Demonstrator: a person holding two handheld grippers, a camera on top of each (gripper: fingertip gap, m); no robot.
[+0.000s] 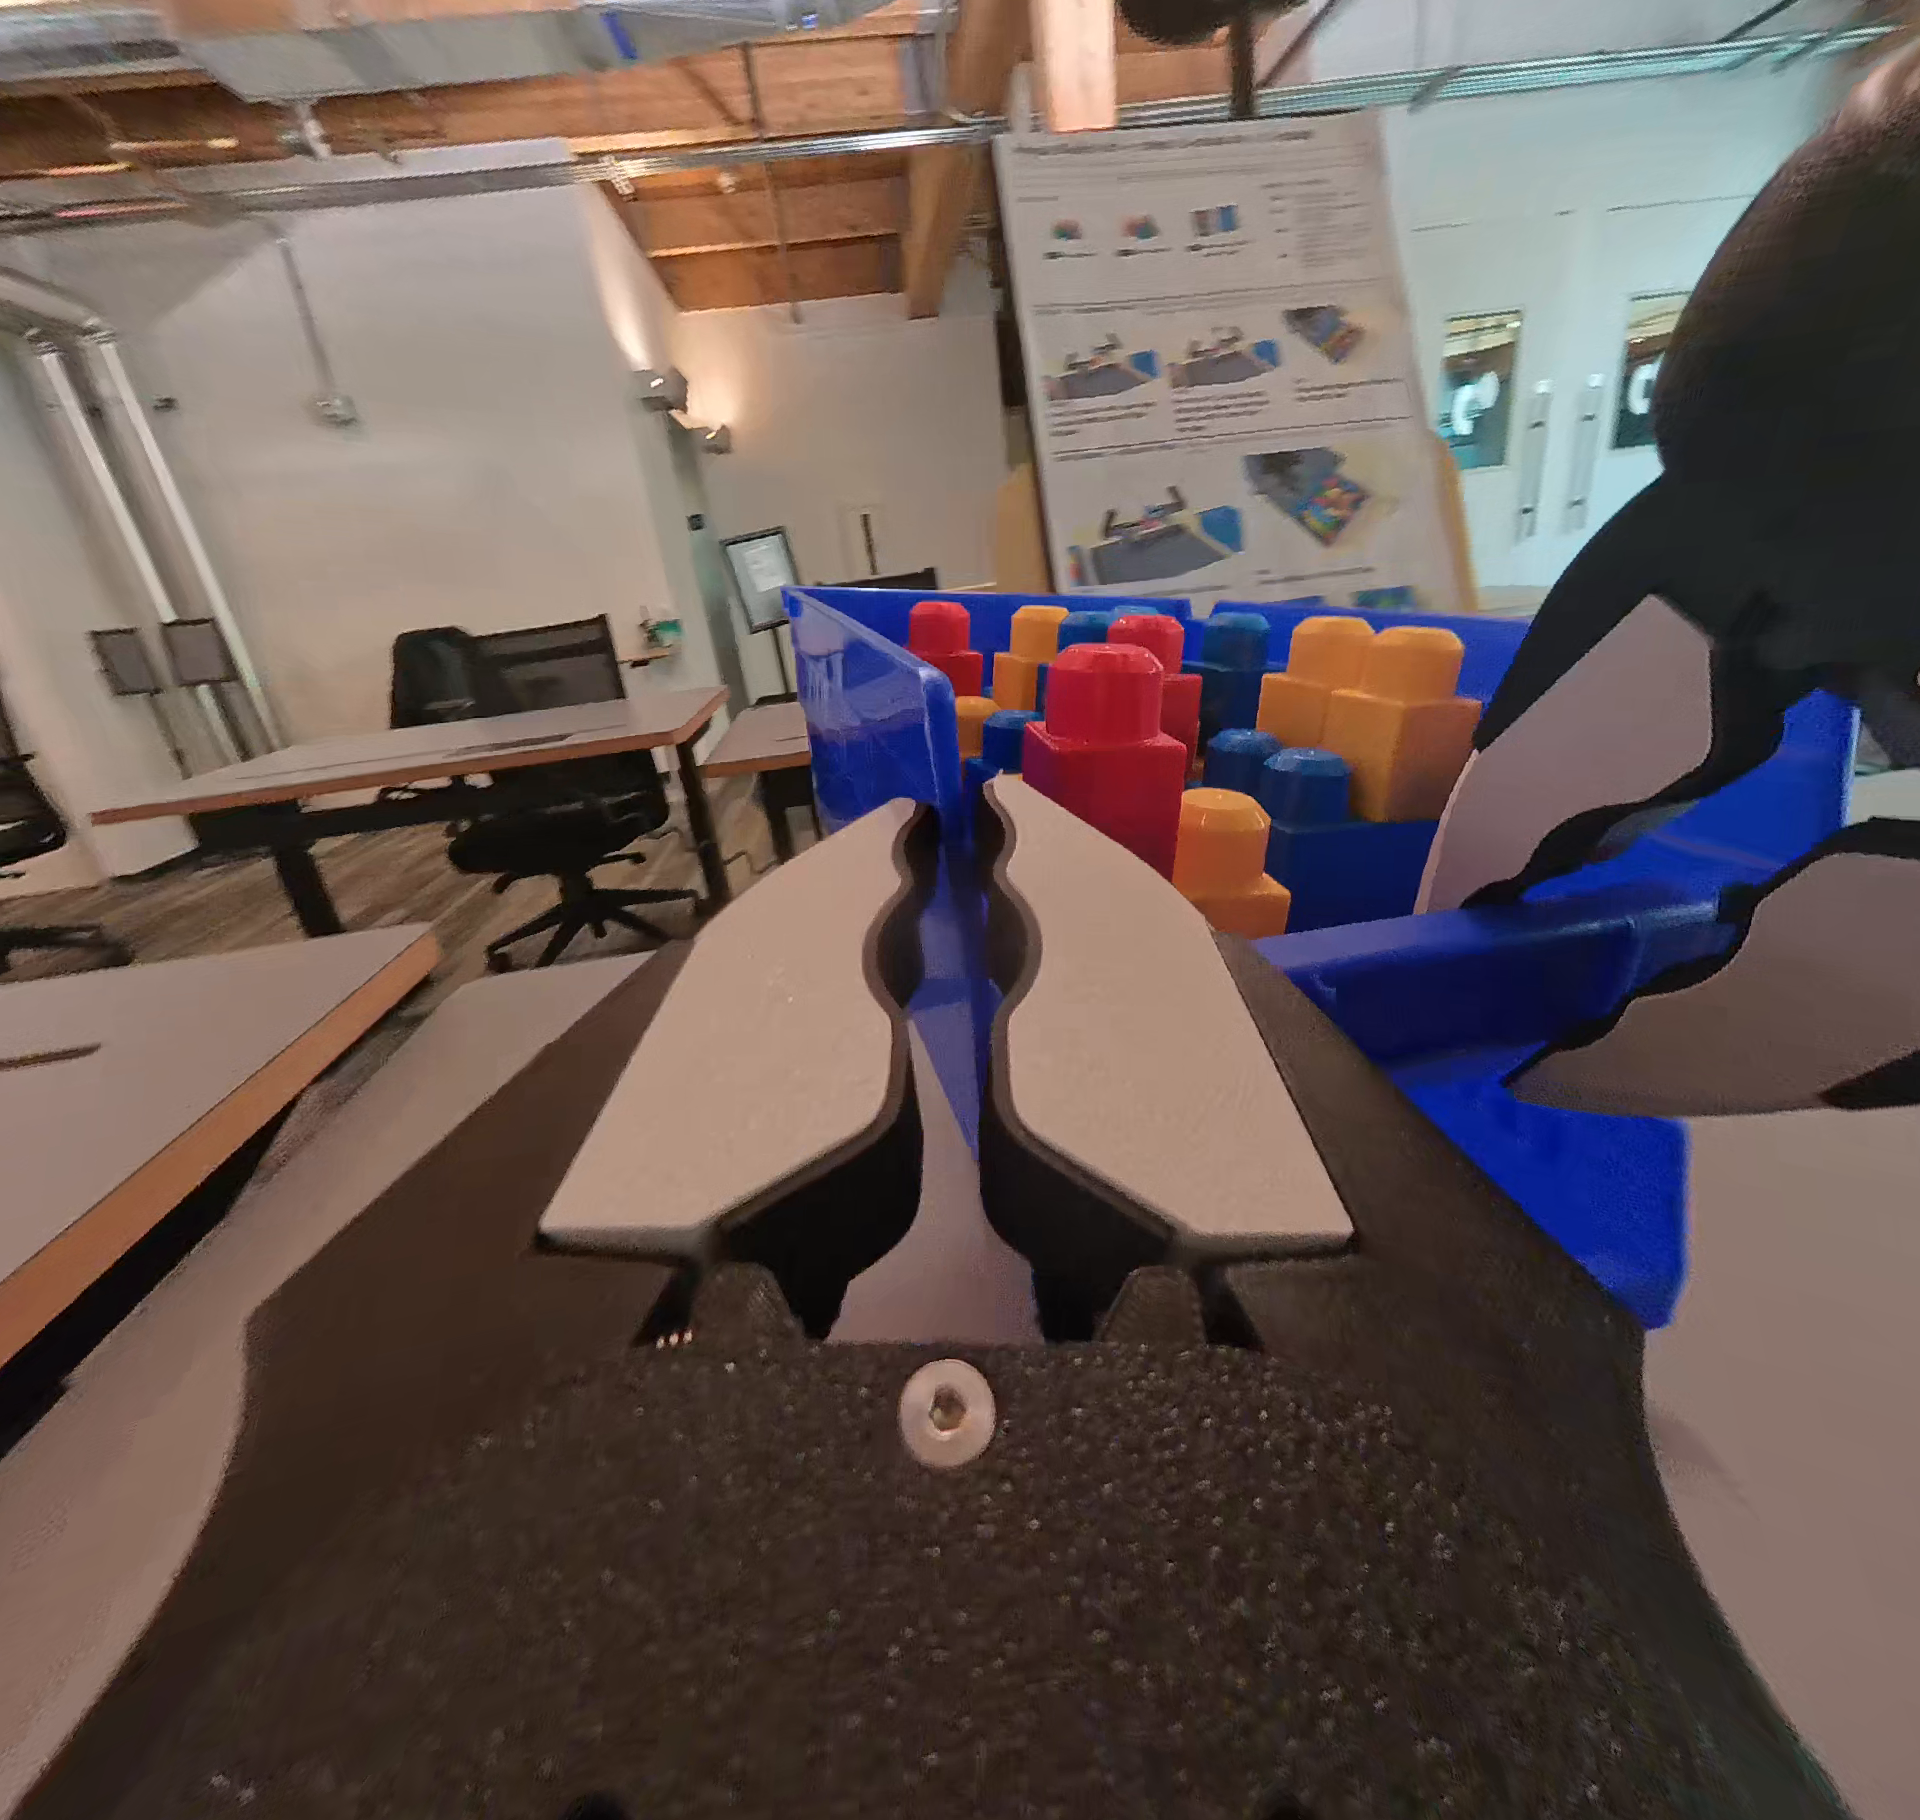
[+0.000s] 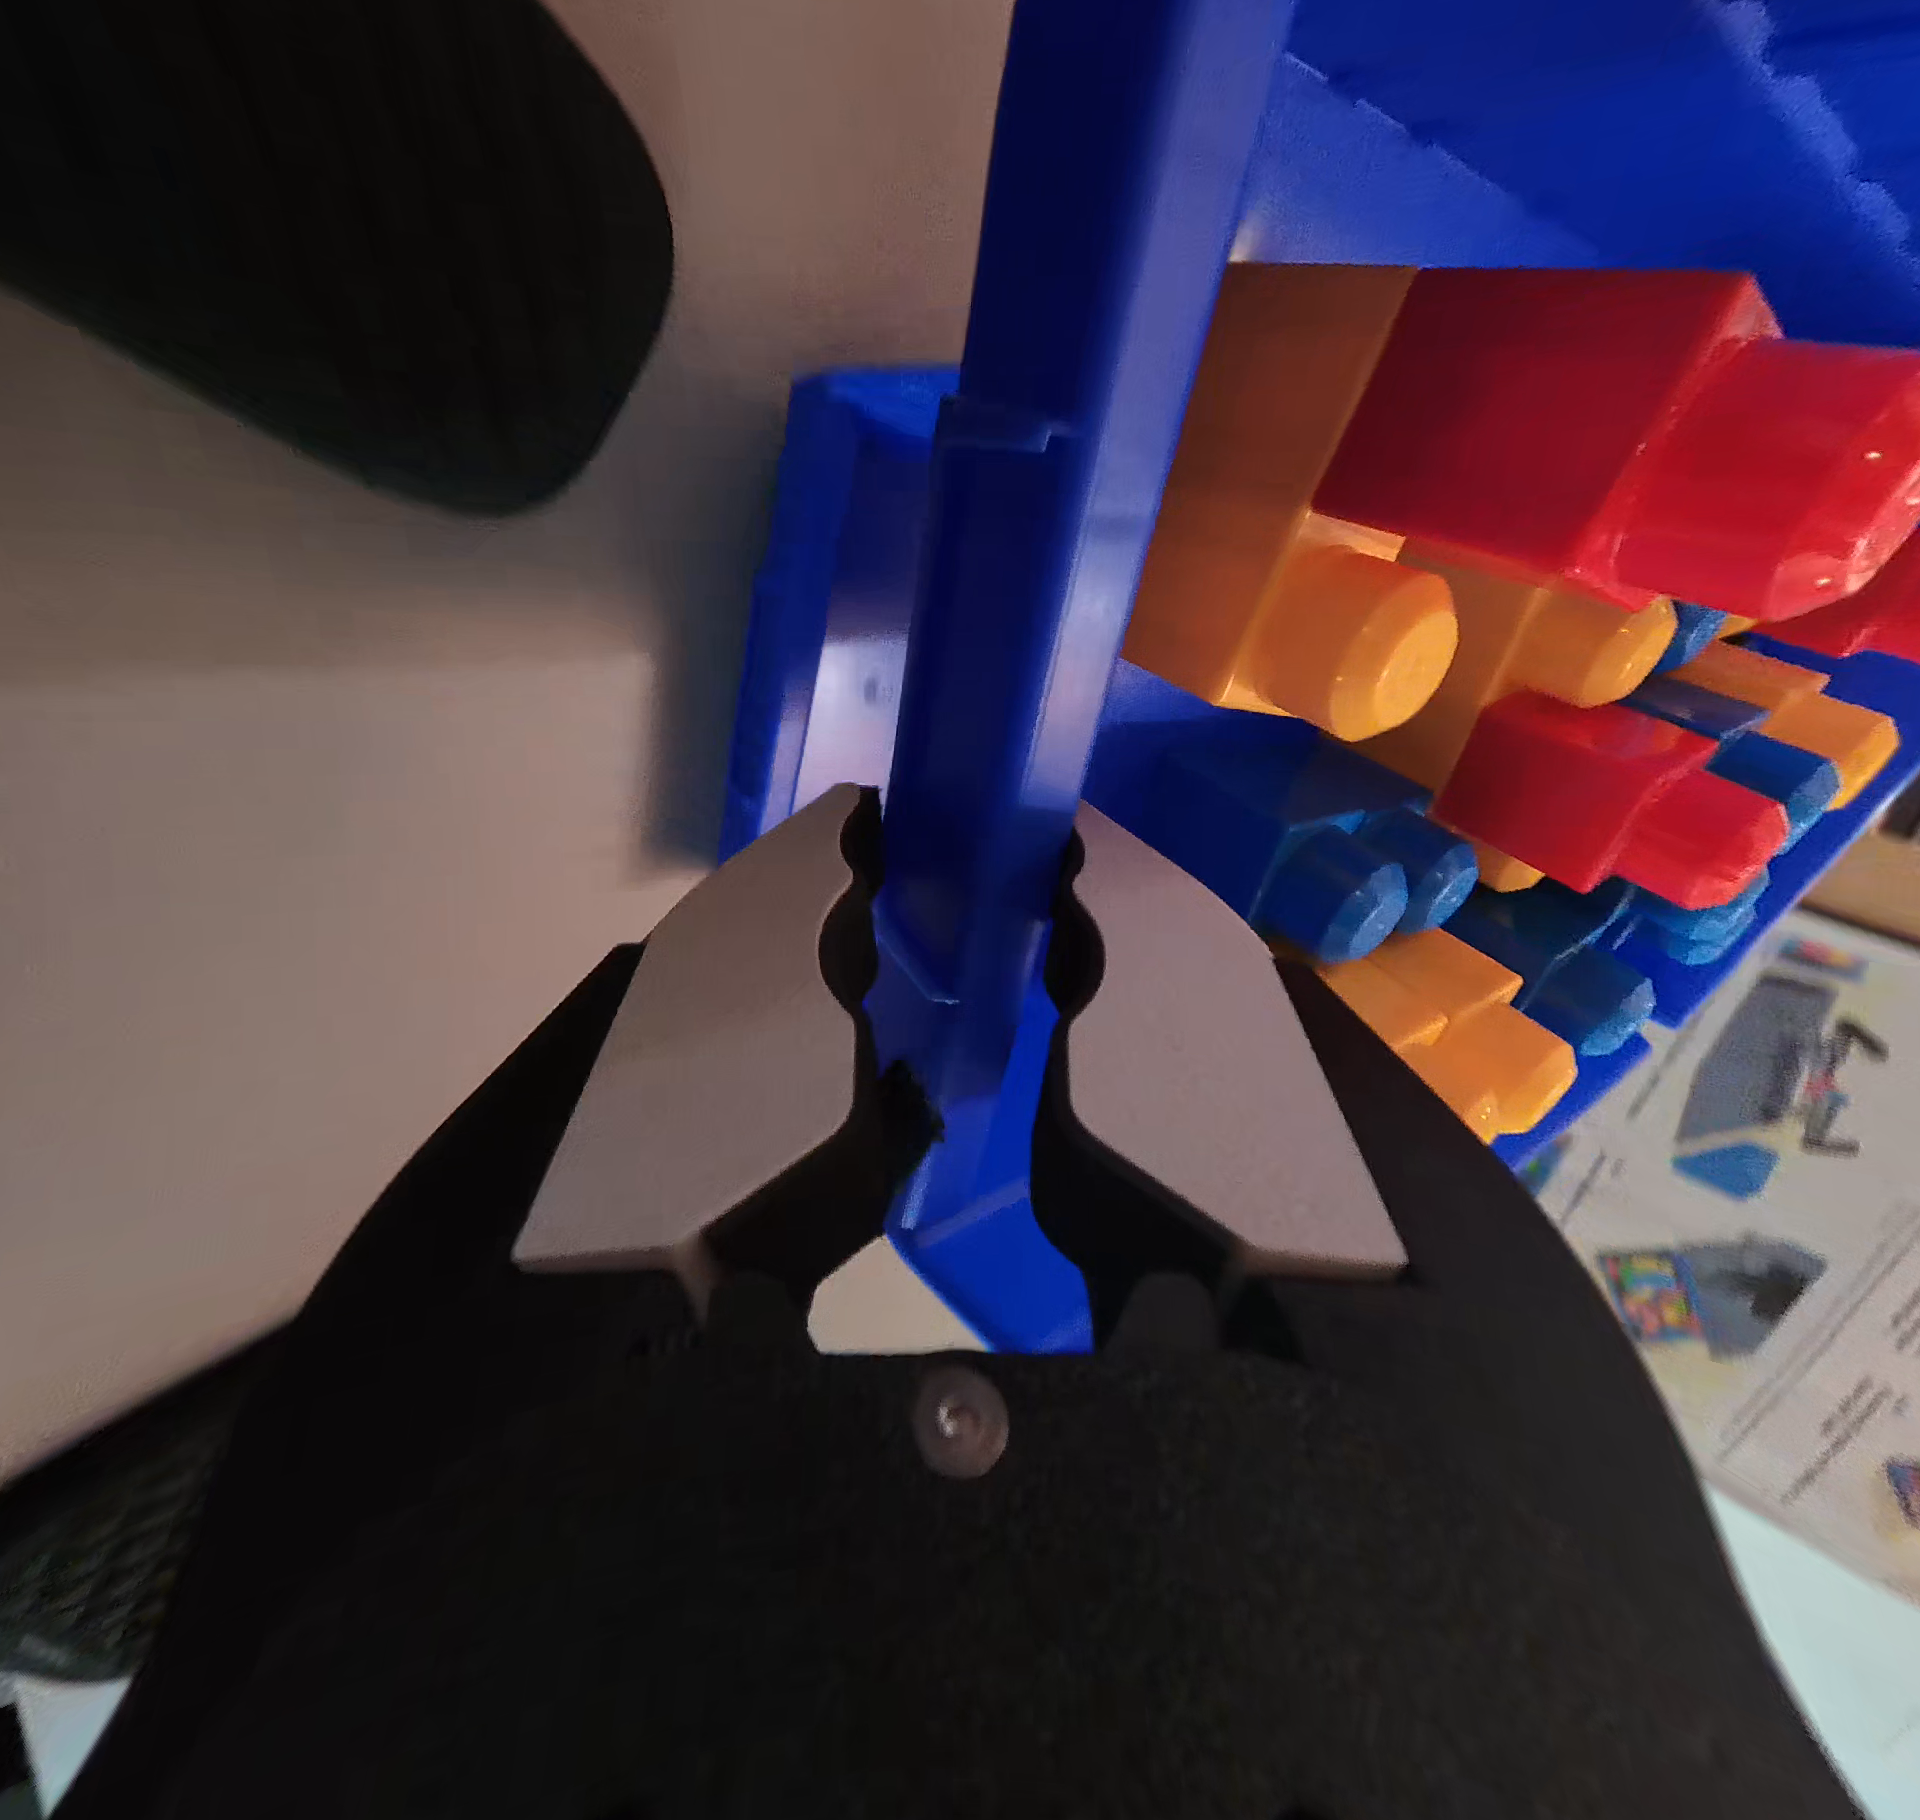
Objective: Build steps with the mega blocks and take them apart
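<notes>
Your left gripper (image 1: 954, 814) and right gripper (image 2: 971, 840) each clamp the blue bin (image 1: 883, 721) wall, whose rim hides the lower mega blocks (image 1: 1107, 731).

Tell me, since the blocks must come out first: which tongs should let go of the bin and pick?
Probably left. The left tongs pinch the blue bin wall right beside the red block; the right tongs clamp the front rim farther away.

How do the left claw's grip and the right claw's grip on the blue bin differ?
The left claw pinches the blue bin on a thin side wall, fingers nearly together; the right claw clamps a thicker rim, fingers wider apart. In the left wrist view the two grip adjoining walls. Both are shut on the bin of mega blocks.
</notes>
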